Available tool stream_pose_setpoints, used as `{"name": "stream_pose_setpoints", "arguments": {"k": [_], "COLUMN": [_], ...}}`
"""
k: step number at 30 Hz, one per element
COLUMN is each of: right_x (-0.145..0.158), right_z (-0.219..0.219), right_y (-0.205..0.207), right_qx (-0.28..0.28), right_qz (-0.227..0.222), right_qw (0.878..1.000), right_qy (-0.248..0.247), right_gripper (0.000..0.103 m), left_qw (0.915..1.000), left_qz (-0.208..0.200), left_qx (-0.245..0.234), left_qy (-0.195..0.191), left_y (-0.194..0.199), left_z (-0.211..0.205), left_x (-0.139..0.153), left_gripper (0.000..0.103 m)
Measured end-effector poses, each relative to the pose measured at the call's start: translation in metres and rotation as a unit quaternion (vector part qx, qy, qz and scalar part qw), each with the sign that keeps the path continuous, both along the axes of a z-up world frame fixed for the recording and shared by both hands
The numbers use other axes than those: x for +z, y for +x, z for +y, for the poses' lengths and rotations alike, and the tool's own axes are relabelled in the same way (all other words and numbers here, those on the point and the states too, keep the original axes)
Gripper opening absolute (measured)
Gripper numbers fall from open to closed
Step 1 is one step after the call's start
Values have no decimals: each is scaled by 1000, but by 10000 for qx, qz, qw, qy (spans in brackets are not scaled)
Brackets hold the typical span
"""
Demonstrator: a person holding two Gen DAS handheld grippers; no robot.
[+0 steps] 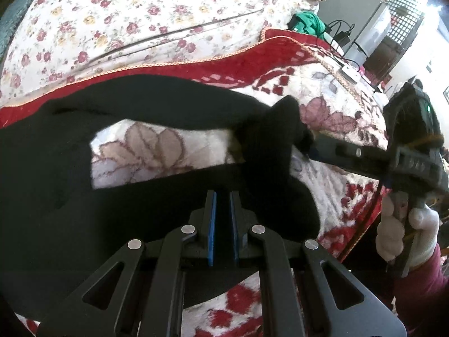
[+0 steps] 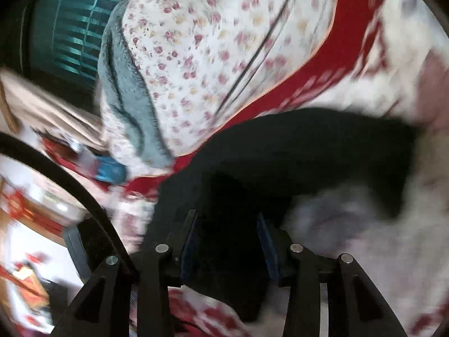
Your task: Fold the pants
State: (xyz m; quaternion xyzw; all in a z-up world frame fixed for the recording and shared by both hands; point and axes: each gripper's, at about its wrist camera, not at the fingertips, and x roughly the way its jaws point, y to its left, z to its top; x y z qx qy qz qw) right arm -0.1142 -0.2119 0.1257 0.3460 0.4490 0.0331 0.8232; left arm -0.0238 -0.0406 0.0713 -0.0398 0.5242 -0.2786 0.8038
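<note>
Black pants [image 1: 146,106] lie on a red and white flowered blanket [image 1: 331,106], both legs spread with a gap of blanket between them. My left gripper [image 1: 223,199] is shut on the near leg's fabric, its blue pads [image 1: 211,219] close together. My right gripper [image 1: 317,143] comes in from the right in the left wrist view and holds a raised bunch of the far leg's end. In the blurred right wrist view the right gripper [image 2: 227,219] has its jaws fairly wide with black pants [image 2: 294,146] between them.
A white bedsheet with small flowers [image 1: 140,14] covers the bed beyond the blanket. A green cloth [image 1: 307,21], cables and a charger [image 1: 343,38] lie at the far right. A grey pillow [image 2: 126,95] sits at the bed's edge in the right wrist view.
</note>
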Motion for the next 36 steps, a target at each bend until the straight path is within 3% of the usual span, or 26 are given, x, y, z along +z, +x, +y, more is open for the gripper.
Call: {"name": "stream_pose_setpoints", "arguments": {"k": [4,8,10,12,14,17,21,24,27,28,29,30,36], "right_x": [-13,-29,-29,-27,-32,-42,-44,-28,-6,1,9,19,61], "right_z": [-19,-22,-25,-23,-22,-24,-25,-21,-19,-19,-20,-24,-30], "right_y": [-11,-1,3,10,23,30,29,23,11,5,-2,-11,-45], "right_qx": [-385,-340,-310,-301,-257,-124,-108,-71,-148,-181,-238,-338,-426], "right_qz": [406,406,158,-43,-30,-13,-223,-358,-532,-604,-659,-731,-806], "right_qw": [9968,9969,9972,9957,9934,9942,9961,9935,9894,9879,9871,9866,9826], "right_qy": [-573,-575,-660,-872,-1120,-1066,-847,-1074,-1345,-1416,-1439,-1419,-1621], "right_gripper": [43,44,45,49,50,46,15,8,4,3,3,2,2], "left_qw": [9999,9994,9989,9975,9955,9975,9956,9950,9928,9910,9903,9898,9795], "left_qz": [-13,-117,-225,-246,-276,-308,-351,-439,-410,-376,-422,-449,-263], "left_qx": [-123,-257,-276,-354,-443,-461,-816,-894,-1111,-1264,-1300,-1336,-1795], "left_qy": [-11,-196,-291,-560,-785,-440,-282,-47,-180,-250,-228,-208,-874], "left_y": [0,-2,0,3,8,17,24,34,43,45,45,45,36], "left_z": [-10,-18,-18,-19,-24,-35,-46,-56,-67,-75,-79,-85,-101], "left_x": [2,11,17,22,25,21,12,-2,-15,-20,-23,-24,-11], "left_gripper": [7,9,23,47,53,53,53,53,52,47,26,14,11]}}
